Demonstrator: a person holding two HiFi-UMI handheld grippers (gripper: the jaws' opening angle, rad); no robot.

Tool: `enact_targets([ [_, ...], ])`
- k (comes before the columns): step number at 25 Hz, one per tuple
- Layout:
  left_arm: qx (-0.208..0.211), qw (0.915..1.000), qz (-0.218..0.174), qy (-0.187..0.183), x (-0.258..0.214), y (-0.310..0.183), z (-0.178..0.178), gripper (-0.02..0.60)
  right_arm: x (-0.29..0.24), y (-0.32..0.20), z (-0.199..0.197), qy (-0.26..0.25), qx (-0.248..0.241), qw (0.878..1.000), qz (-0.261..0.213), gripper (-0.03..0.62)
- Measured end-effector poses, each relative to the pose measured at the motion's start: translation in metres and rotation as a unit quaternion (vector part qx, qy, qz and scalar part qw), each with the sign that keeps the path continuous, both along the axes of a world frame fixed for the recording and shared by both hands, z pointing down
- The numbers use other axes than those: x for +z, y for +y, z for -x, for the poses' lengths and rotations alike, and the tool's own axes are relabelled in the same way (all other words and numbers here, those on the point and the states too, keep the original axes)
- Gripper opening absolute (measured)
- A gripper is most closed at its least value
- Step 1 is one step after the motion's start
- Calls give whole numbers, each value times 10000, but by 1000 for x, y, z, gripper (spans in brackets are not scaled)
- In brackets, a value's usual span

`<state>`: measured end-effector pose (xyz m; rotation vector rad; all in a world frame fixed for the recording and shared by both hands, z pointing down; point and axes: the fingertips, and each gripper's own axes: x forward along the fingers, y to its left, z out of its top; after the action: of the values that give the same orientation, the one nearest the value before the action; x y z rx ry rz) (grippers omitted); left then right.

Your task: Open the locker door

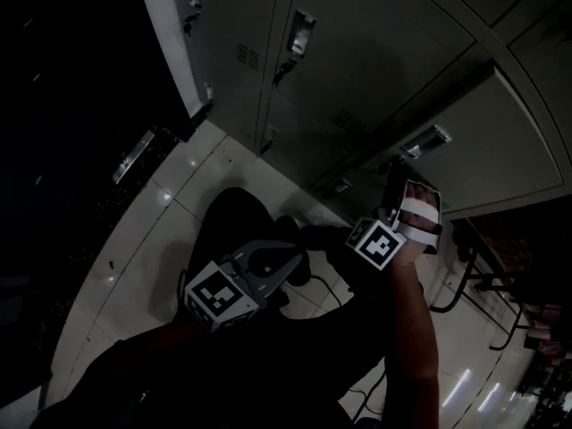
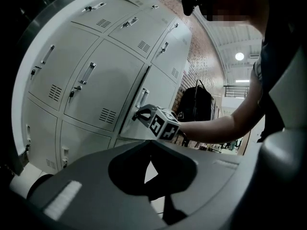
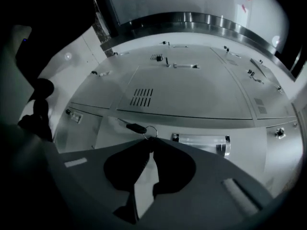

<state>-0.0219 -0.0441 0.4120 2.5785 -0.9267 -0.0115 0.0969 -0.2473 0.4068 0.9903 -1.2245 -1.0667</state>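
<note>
In the head view, the left gripper (image 1: 288, 263) hangs low over the floor tiles (image 1: 179, 186), well apart from the lockers, while the right gripper (image 1: 395, 184) is raised to the locker door (image 1: 500, 141), just below its handle (image 1: 427, 139). The left gripper view shows that claw pinched shut on nothing. The right gripper view shows the other claw also closed narrow, its tips at the key ring (image 3: 150, 131) hanging from the key (image 3: 135, 127) in the door; I cannot tell whether they pinch the ring.

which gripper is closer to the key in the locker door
Right. The right gripper is shut at the key ring on the key in the door. The left gripper is shut, held low, back from the lockers.
</note>
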Motion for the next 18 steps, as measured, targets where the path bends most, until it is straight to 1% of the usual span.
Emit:
enact_targets([
  [2,68,9999,73,-95,3,2,-2,12,-4,40,0,-110,-154,9998,-4,29],
  [4,154,9997,114,-166,6,3,-5,12,-5,88,-12,-313,-140,9994,66,32],
  [7,269,9996,26,-124,7,4,-13,12,-5,148,-48,-494,198,9983,220,35],
  [9,374,9992,53,-160,8,8,-21,12,0,175,-79,-515,494,9967,381,34],
  [12,537,9983,-14,-202,3,13,-36,12,5,198,-117,-589,835,9937,464,34],
  [15,714,9971,-118,-218,-3,18,-49,11,7,209,-141,-720,1062,9908,423,32],
  [18,770,9966,-111,-279,-5,24,-57,12,4,214,-158,-776,1158,9895,386,31],
])
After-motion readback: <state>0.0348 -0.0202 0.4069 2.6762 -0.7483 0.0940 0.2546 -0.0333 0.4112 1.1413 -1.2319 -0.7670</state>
